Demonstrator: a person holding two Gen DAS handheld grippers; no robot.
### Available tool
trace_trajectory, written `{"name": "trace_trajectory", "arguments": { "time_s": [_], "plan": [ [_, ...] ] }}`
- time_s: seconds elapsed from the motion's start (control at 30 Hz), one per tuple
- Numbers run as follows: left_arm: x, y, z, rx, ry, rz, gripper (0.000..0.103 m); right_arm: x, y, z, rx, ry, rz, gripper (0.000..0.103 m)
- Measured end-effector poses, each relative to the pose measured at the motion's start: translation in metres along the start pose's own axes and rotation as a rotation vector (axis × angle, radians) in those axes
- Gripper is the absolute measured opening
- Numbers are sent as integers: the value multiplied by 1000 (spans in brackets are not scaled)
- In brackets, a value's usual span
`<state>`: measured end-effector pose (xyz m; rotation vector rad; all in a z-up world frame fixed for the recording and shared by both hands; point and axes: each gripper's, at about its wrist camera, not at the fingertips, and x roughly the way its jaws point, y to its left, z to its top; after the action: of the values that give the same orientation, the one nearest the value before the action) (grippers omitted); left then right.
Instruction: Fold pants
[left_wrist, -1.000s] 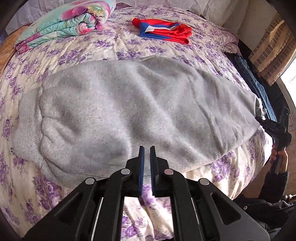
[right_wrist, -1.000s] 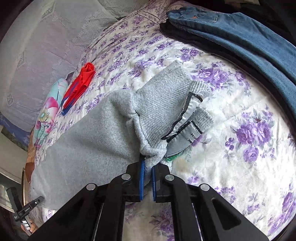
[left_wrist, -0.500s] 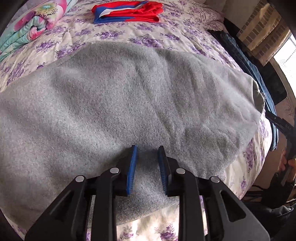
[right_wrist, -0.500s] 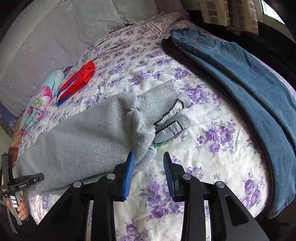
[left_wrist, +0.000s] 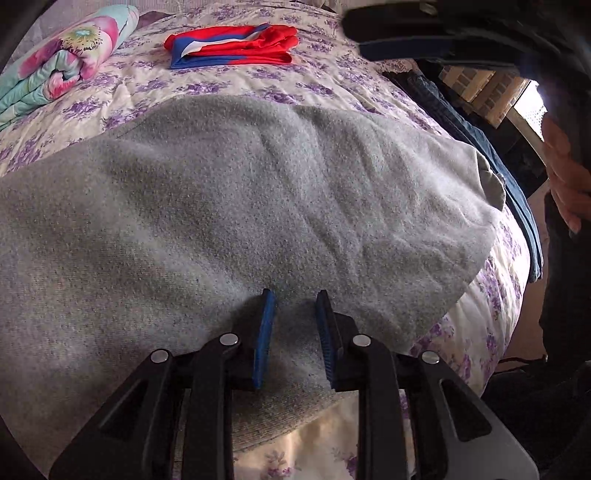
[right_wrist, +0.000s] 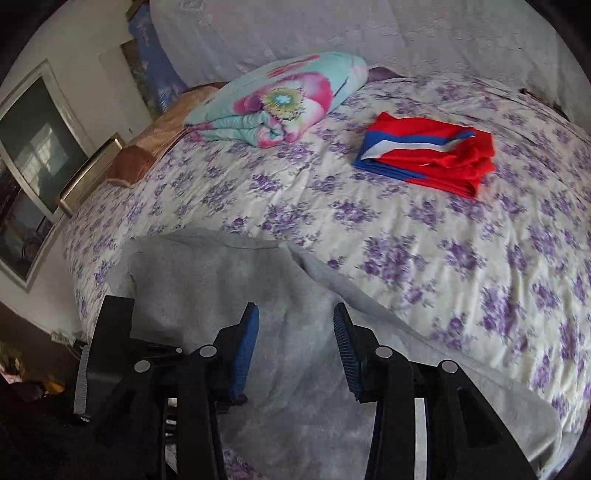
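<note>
Grey fleece pants (left_wrist: 236, 206) lie flat on the purple-flowered bedspread (right_wrist: 443, 258) — left gripper (left_wrist: 293, 295) and right gripper (right_wrist: 295, 314) both spread, released, over the fleece.

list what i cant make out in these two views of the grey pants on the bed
- Left wrist: the grey pants run off the left edge, so that end is cut off.
- Left wrist: the jeans are mostly hidden behind the bed's edge.
- Right wrist: the pants' near edge sits behind the right gripper; the bedspread is blurred.
</note>
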<state>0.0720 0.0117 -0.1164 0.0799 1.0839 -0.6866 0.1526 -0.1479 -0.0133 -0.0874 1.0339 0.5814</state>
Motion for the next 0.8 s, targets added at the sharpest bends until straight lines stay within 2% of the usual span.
{"name": "trace_trajectory", "arguments": {
  "time_s": [0.13,0.3,0.8],
  "plan": [
    [-1,3,0,-6,-1,-19,23,49,17,30,-121,98,-1,42],
    [-1,2,0,10,-4,-21,23,77,22,38,-186,142,14,42],
    [-1,1,-1,19,-11,-23,23,100,-6,33,-130,196,54,42]
  ]
}}
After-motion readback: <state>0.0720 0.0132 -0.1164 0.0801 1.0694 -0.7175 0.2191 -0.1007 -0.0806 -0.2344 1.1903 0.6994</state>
